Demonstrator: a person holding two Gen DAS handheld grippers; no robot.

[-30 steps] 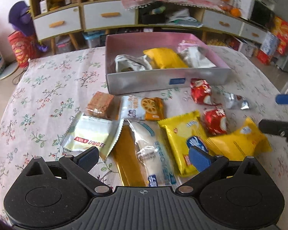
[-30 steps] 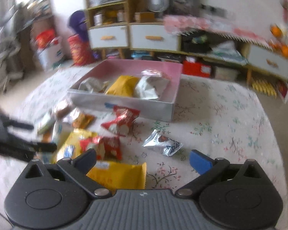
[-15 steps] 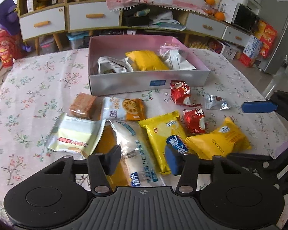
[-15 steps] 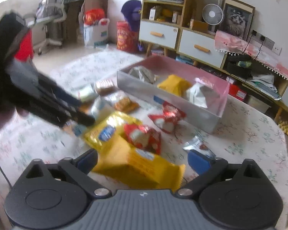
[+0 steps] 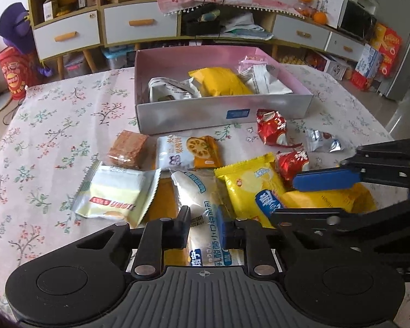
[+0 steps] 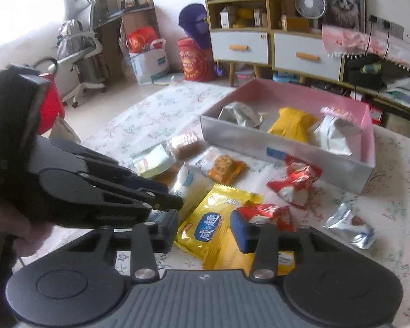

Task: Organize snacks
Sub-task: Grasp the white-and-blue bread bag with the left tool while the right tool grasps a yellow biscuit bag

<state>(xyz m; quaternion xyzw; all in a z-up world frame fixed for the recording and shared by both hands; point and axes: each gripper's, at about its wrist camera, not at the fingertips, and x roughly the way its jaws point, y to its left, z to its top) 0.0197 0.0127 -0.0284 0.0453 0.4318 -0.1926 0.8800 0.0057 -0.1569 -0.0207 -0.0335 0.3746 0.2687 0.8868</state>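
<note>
My left gripper [image 5: 205, 229] is shut on a long white snack packet [image 5: 198, 199] with blue print, near its close end. The packet lies on the floral tablecloth among the loose snacks. My right gripper [image 6: 203, 229] comes in from the right, its jaws closing on a yellow packet with a blue label [image 6: 218, 218]. That packet fills the gap and both pads touch it. A second yellow packet [image 5: 330, 199] lies under the right gripper [image 5: 284, 196]. Behind the snacks stands the box [image 5: 224, 114], pink inside and silver outside, with several packets in it.
Loose on the cloth lie two red packets [image 5: 272, 129], a silver one [image 5: 322, 143], a brown cake [image 5: 127, 150], a lotus-root packet [image 5: 188, 151] and a pale yellow packet [image 5: 117, 194]. The two grippers are close together. Cabinets and a chair stand beyond the table.
My left jaws went from wide open to shut on the white packet. My right gripper swung in leftwards over the yellow packets, and its jaws narrowed.
</note>
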